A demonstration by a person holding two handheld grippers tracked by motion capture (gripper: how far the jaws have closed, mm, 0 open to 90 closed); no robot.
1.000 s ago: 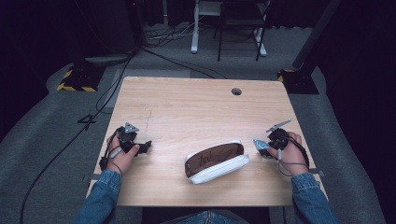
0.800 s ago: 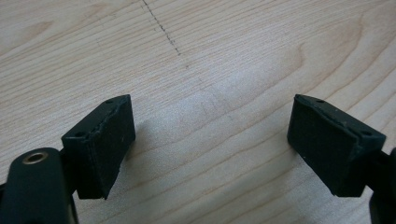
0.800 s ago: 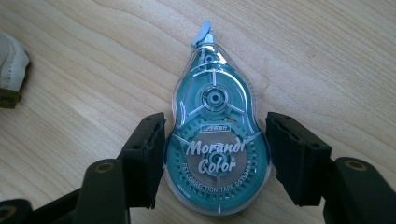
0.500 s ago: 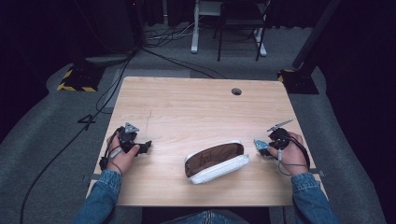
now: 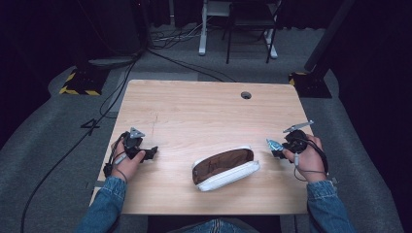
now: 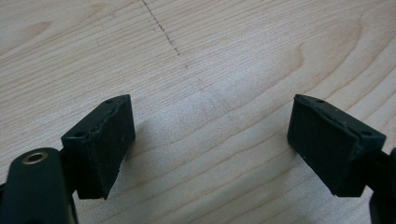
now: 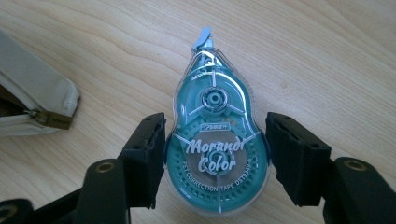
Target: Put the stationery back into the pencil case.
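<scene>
Near the front edge of the tabletop [image 5: 209,111] lies a pencil case [image 5: 224,168], white outside & brown inside, a bit right of the middle. Its zip is open, and the inside looks dark and brown; can't tell if anything is in it. One white corner of it with a brass zip end shows at the left of the right tool view. Just right of the case, the right tool [image 5: 279,147] holds a small teal correction tape [image 7: 215,140]. It has a see-through shell w/ little wheels inside and white words on it. The two black pads are clamped on its fat round part, one on each side, and its thin tip points away from the hand. It hangs just over the wood, near the right edge. Over on the left side, well apart from the case, the left tool [image 5: 145,153] rests low by the wood w/ its two black pads wide apart and nothing btw them. Light wood w/ wavy grain covers the top, and a small round hole [image 5: 246,95] sits near the far edge. Around it the floor [image 5: 53,126] is grey carpet, w/ black cables [image 5: 104,109], yellow-black striped blocks [image 5: 77,82] & white chair legs [image 5: 235,34] at the back, and the room is dark.
</scene>
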